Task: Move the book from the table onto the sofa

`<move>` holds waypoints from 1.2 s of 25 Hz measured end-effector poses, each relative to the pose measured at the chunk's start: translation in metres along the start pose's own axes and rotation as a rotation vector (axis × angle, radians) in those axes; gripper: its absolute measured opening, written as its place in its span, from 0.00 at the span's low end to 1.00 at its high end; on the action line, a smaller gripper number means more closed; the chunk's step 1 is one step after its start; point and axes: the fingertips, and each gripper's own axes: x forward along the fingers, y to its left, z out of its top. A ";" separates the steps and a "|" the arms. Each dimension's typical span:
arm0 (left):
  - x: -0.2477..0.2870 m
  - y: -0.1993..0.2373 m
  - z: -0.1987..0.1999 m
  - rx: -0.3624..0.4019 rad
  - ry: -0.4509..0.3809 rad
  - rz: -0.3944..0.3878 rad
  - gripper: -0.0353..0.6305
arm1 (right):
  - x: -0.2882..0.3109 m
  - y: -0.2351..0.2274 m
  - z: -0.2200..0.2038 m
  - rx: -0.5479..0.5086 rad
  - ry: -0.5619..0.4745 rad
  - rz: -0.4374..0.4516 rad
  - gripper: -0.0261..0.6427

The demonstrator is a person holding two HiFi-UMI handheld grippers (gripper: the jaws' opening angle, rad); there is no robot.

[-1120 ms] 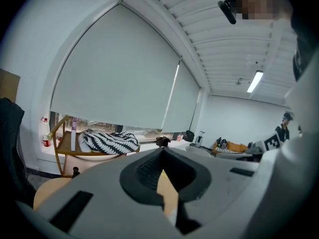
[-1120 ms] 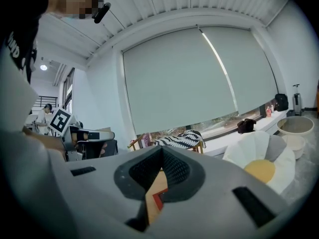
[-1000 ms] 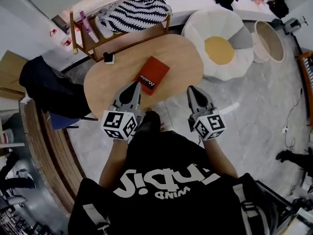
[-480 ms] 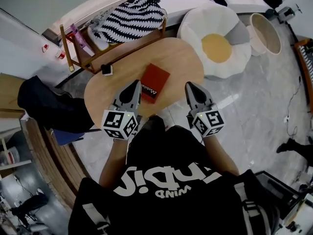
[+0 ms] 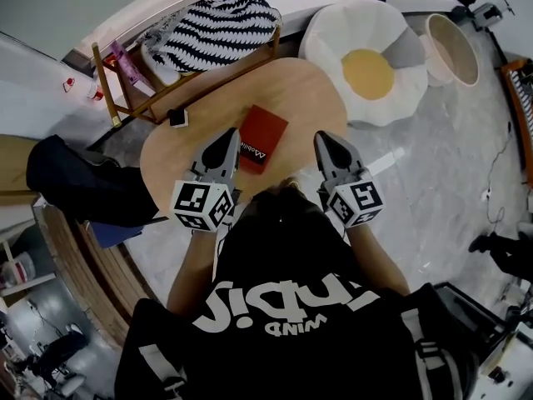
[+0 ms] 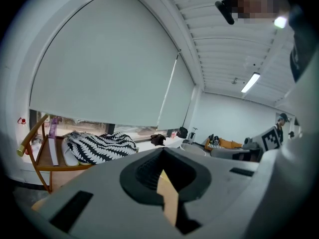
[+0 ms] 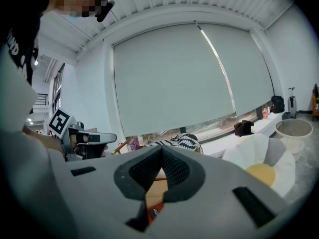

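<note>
A red book (image 5: 263, 137) with white print lies on the oval wooden table (image 5: 183, 140), towards its middle. My left gripper (image 5: 231, 135) hovers over the table's near half, its tip just left of the book, jaws shut and empty. My right gripper (image 5: 323, 138) is level with it at the table's right edge, also shut and empty. Between the right gripper's shut jaws a sliver of the book (image 7: 153, 212) shows. The white egg-shaped sofa (image 5: 371, 65) with a yellow middle sits beyond the table to the right and appears as the sofa (image 7: 264, 171) in the right gripper view.
A wooden rack (image 5: 158, 77) with a black-and-white striped cushion (image 5: 212, 25) stands behind the table. A small dark object (image 5: 177, 117) lies on the table's left. A dark bag (image 5: 79, 182) sits left; a round basket (image 5: 454, 48) stands right of the sofa.
Both grippers have moved forward towards the table together; the left tip now sits beside the book. The book has not moved.
</note>
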 end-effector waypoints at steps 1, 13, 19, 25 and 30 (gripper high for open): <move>0.002 0.001 0.001 0.000 0.000 0.003 0.06 | 0.003 -0.001 0.000 0.000 0.003 0.004 0.03; 0.025 0.012 -0.017 -0.031 0.025 0.052 0.06 | 0.030 -0.033 -0.010 -0.007 0.035 0.032 0.03; 0.040 0.018 -0.032 -0.032 0.038 0.050 0.06 | 0.045 -0.045 -0.028 -0.003 0.048 0.031 0.03; 0.058 0.025 -0.060 -0.038 0.069 0.034 0.06 | 0.059 -0.055 -0.056 0.003 0.075 0.034 0.03; 0.072 0.038 -0.090 -0.052 0.092 0.029 0.06 | 0.070 -0.058 -0.086 0.019 0.101 0.038 0.03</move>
